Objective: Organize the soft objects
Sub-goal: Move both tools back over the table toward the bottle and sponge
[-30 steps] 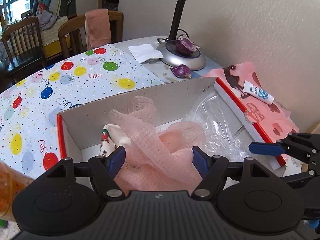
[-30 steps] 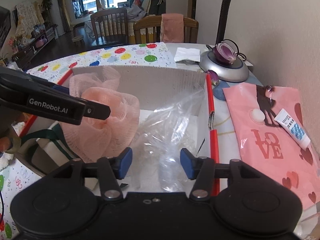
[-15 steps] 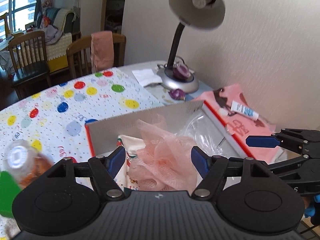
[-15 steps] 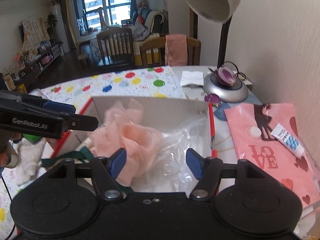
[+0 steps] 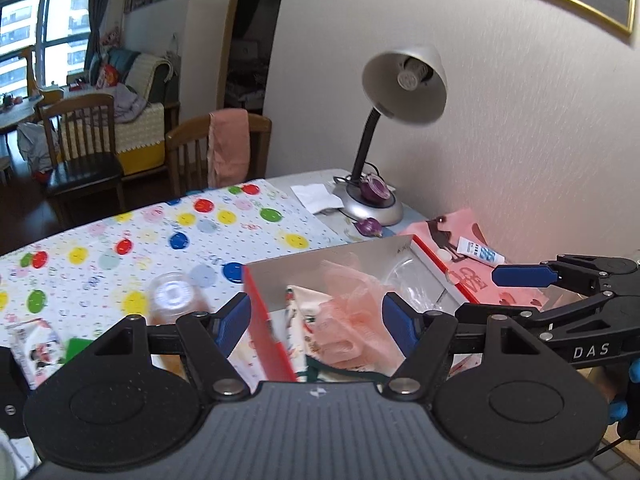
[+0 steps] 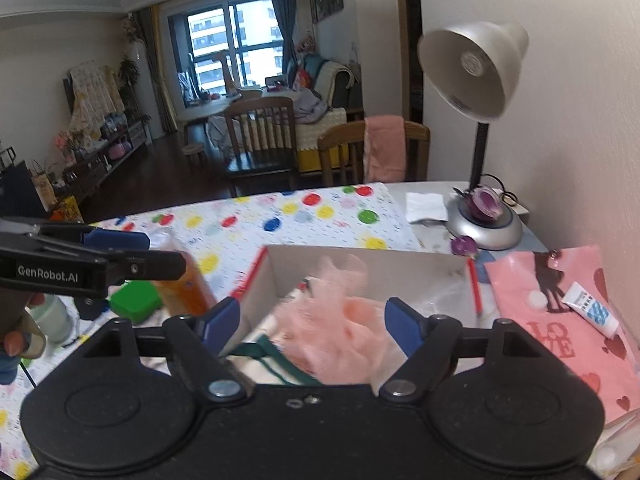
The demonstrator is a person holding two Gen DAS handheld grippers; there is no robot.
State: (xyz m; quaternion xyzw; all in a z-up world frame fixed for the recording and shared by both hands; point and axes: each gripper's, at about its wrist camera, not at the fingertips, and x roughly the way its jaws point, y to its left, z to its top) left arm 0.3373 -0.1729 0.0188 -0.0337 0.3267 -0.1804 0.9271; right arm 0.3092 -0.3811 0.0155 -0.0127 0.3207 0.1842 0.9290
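Blue-padded jaws of the left gripper [image 5: 316, 320] stand apart with nothing between them, held in the air above the near end of a red-edged white cardboard box [image 5: 266, 320]. The right gripper [image 6: 312, 326], also blue-padded, is spreading its jaws at this moment and grips nothing; it hangs over the same box from the other side. Down in the box lies the crumpled peach-pink mesh puff [image 6: 340, 320], loose and touched by neither gripper, on top of a white printed cloth bag with a dark green strap [image 6: 276, 364]. Crinkled clear plastic film [image 5: 412, 284] fills the box's far right part, beside the puff.

Left of the box, on the balloon-print tablecloth [image 5: 132, 240], stand a clear bottle of orange liquid [image 6: 188, 284] and a small green tub [image 6: 134, 300]. Right of the box lies a pink plastic bag printed with hearts and LOVE [image 6: 560, 340], with a small white-and-blue tube [image 6: 588, 308] resting on it. Beyond, against the wall, a silver gooseneck desk lamp [image 6: 476, 76] stands, a purple round thing on its base, and a white tissue [image 6: 426, 206] lies near it. Wooden chairs stand behind the table, one draped with a pink towel [image 6: 384, 148]
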